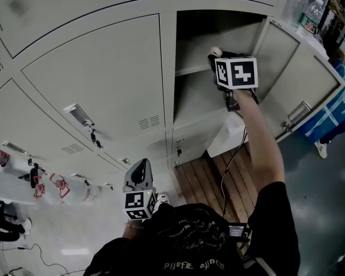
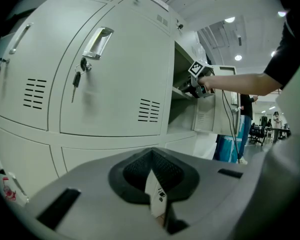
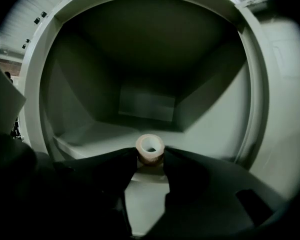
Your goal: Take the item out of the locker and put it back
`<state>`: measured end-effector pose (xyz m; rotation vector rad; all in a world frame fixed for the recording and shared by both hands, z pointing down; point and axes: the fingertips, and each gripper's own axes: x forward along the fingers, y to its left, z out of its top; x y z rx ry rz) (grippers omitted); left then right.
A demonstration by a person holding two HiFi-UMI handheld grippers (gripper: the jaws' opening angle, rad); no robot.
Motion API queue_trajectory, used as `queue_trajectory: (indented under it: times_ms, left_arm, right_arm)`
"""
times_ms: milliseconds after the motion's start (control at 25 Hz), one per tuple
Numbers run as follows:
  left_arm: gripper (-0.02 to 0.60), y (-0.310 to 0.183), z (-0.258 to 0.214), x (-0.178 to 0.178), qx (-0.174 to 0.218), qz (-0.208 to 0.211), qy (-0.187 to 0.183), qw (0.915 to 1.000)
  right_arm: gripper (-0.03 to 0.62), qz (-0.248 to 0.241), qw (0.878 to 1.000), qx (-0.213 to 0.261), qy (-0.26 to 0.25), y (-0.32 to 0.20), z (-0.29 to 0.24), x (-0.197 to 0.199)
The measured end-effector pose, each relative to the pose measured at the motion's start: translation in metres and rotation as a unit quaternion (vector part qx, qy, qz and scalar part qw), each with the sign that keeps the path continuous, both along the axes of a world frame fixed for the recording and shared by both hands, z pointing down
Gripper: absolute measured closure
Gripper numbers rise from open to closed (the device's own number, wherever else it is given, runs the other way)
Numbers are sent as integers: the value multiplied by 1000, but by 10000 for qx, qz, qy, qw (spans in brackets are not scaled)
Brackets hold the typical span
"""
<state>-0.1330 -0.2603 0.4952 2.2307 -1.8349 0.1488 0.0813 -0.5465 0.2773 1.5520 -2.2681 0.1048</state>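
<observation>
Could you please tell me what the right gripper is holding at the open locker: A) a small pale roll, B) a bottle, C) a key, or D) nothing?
A: in the right gripper view, the right gripper has its jaws pressed on both sides of a small pale roll, at the mouth of the open locker.

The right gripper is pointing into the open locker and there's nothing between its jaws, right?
Not quite. The right gripper does point into the open locker, but its jaws are not empty: they are closed on a small pale ring. The right gripper view shows it.
</observation>
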Motion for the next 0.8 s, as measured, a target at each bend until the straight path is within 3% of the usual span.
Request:
queue_trajectory:
  times_ms: [440,800]
  left_arm:
    - [574,-1,6,-4,-31,-5,-51,10000]
    - [574,0,6,-6,-46,-39,-75,10000]
  right_arm:
    - [419,-133,9982,-559,-149,-8,4,-1]
    - [418,-201,9968,-727,282,-9,3,-4]
